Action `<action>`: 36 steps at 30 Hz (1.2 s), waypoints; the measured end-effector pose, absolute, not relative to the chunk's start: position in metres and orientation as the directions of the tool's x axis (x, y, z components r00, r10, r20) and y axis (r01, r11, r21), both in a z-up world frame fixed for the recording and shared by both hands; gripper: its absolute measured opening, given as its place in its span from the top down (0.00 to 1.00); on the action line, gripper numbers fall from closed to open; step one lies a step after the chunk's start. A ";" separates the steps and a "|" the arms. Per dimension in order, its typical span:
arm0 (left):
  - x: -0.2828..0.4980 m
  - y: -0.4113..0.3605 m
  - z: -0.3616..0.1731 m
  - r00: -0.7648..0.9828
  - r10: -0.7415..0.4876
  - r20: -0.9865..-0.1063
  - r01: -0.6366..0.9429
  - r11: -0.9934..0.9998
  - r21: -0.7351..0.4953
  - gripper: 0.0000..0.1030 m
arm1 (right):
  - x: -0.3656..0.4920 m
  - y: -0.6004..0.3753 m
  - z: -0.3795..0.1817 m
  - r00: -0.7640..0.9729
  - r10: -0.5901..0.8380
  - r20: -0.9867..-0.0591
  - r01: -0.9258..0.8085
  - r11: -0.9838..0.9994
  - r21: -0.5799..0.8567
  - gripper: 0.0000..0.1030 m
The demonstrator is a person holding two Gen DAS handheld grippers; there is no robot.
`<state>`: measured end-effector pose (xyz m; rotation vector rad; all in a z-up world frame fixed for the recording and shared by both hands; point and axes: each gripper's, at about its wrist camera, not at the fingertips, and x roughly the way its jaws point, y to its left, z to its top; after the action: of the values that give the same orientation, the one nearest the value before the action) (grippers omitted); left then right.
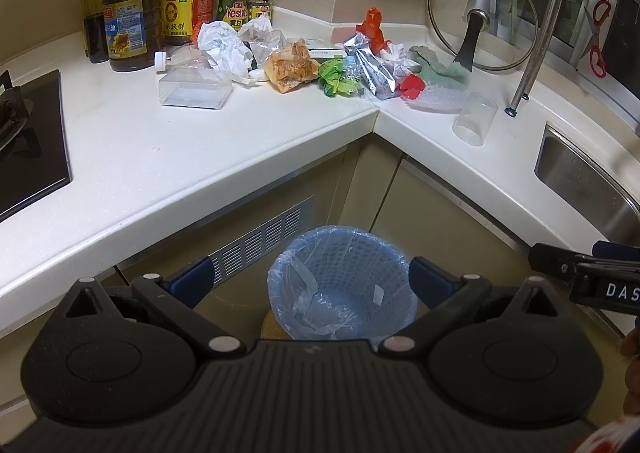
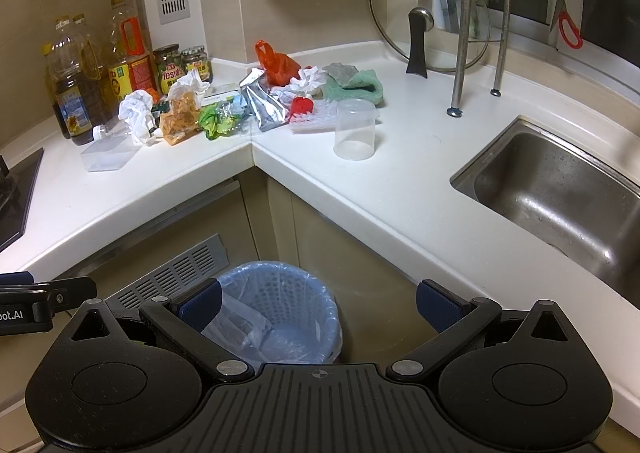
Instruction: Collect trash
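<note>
A blue bin (image 1: pixel 342 285) (image 2: pixel 282 311) lined with a clear bag stands on the floor in the counter's inner corner. Trash is heaped on the white counter (image 1: pixel 160 157) (image 2: pixel 360 189): crumpled white paper (image 1: pixel 224 45) (image 2: pixel 136 113), an orange wrapper (image 1: pixel 290 67) (image 2: pixel 180 117), a green wrapper (image 1: pixel 336 77) (image 2: pixel 218 119), a silver foil pouch (image 1: pixel 374 69) (image 2: pixel 262 105), a red bag (image 1: pixel 374 27) (image 2: pixel 276 63) and a clear plastic cup (image 1: pixel 476 117) (image 2: pixel 355 129). My left gripper (image 1: pixel 310 279) and right gripper (image 2: pixel 318 299) hang open and empty above the bin.
Oil bottles (image 1: pixel 128 9) (image 2: pixel 76 89) and jars (image 1: pixel 234 3) line the back left wall. A clear box (image 1: pixel 196 87) (image 2: pixel 108 155) lies near them. A stove (image 1: pixel 28 141) is at left, a steel sink (image 2: pixel 560 189) at right, with a glass lid (image 1: pixel 482 17) (image 2: pixel 430 13) and rack behind.
</note>
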<state>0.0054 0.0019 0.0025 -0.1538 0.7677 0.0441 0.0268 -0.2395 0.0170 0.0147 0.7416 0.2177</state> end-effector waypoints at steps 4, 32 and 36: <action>0.005 0.002 0.002 0.719 -0.016 -0.695 -0.095 0.988 -0.121 0.01 | 0.026 -0.240 0.016 0.716 0.202 -0.668 -0.191 0.977 0.091 0.01; 0.005 0.002 0.003 0.719 -0.018 -0.694 -0.097 0.987 -0.126 0.01 | 0.026 -0.240 0.018 0.717 0.203 -0.666 -0.191 0.977 0.092 0.01; 0.004 0.001 0.003 0.719 -0.020 -0.694 -0.096 0.987 -0.128 0.01 | 0.027 -0.239 0.018 0.717 0.203 -0.667 -0.190 0.977 0.093 0.00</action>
<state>0.0040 0.0010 0.0035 -0.1594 0.7675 0.0418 0.0266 -0.2393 0.0182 0.0177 0.7406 0.2177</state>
